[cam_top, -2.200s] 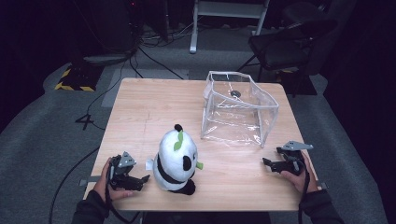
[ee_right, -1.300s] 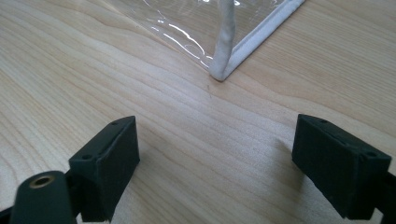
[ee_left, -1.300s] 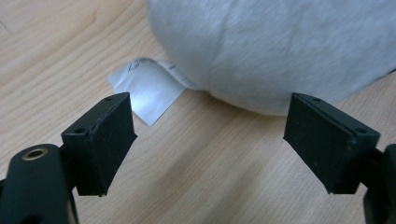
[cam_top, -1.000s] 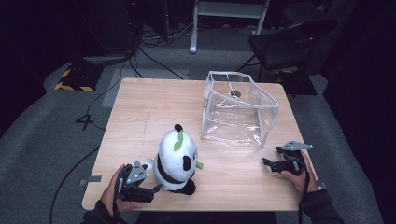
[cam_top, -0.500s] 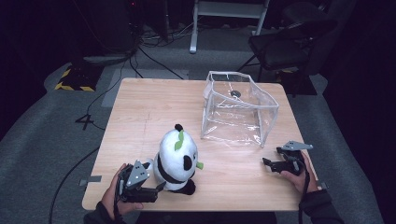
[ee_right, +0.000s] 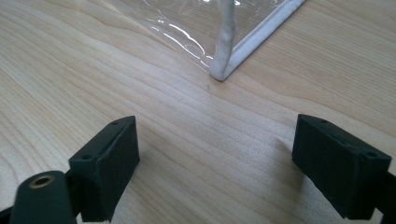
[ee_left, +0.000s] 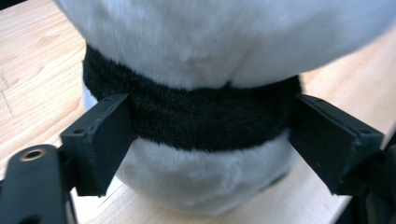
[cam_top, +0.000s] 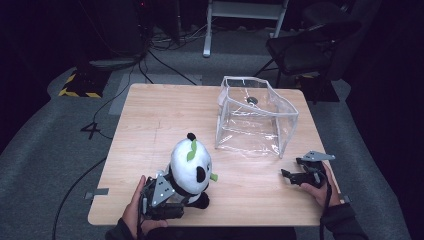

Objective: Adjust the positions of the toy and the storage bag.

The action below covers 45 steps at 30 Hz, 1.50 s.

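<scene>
Left gripper (ee_left: 210, 140) clamps the plush panda (ee_left: 205, 112) round its black band; right gripper (ee_right: 215, 163) gapes empty beside the clear bag (ee_right: 233, 37)

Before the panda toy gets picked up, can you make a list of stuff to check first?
1. The black jaws of the left gripper sit on both sides of the white and black plush panda toy, at its black band: ok.
2. Jaws pressing firmly on the plush: cannot tell; they have just been opening a little.
3. Panda standing upright on the light wooden table: ok.
4. The clear plastic box with white edging stands with its opening facing up, ready to receive: ok.
5. The right gripper has open jaws with nothing between them, near the box corner: ok.
6. Path from panda to box free of other things: ok.
</scene>
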Available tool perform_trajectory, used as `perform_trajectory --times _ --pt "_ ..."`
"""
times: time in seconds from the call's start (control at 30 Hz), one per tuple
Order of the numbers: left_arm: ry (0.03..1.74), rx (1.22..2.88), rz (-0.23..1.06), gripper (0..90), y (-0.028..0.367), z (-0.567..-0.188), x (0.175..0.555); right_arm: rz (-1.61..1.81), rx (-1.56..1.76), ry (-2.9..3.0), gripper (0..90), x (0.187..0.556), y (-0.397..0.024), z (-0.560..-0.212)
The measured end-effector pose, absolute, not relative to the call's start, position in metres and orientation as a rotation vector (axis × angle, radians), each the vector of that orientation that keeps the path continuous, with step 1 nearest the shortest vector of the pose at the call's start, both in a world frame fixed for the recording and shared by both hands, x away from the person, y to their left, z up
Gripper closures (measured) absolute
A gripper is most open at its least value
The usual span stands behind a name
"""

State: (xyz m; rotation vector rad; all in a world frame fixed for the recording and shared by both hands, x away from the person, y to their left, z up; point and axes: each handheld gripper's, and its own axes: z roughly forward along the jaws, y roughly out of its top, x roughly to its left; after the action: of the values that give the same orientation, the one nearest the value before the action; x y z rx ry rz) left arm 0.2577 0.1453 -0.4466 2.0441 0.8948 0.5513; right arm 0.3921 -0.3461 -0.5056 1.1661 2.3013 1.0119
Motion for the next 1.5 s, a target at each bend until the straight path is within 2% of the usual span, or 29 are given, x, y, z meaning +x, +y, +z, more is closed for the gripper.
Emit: perform_trajectory --times 0.1,0.27,0.33,0.4,1.27,1.5 --pt "0.91 2.037 0.571 5.8 0.14 -0.453 0.261 1.012 1.165 2.302 14.8 0.392 -0.346 -0.506" --pt "0.975 1.988 0.544 1.9 0.139 -0.46 0.272 1.013 1.165 2.301 14.8 0.392 -0.346 -0.506" --pt "0.978 1.986 0.572 1.8 0.137 -0.461 0.275 1.012 1.166 2.302 14.8 0.392 -0.346 -0.506" --pt "0.982 1.975 0.608 2.0 0.136 -0.462 0.278 1.013 1.165 2.302 14.8 0.392 -0.346 -0.506" --pt "1.015 1.927 0.629 5.9 0.136 -0.467 0.344 1.014 1.161 2.305 14.8 0.392 -0.346 -0.506" --pt "1.036 1.898 0.668 12.7 0.141 -0.467 0.356 1.014 1.161 2.304 14.8 0.392 -0.346 -0.506"
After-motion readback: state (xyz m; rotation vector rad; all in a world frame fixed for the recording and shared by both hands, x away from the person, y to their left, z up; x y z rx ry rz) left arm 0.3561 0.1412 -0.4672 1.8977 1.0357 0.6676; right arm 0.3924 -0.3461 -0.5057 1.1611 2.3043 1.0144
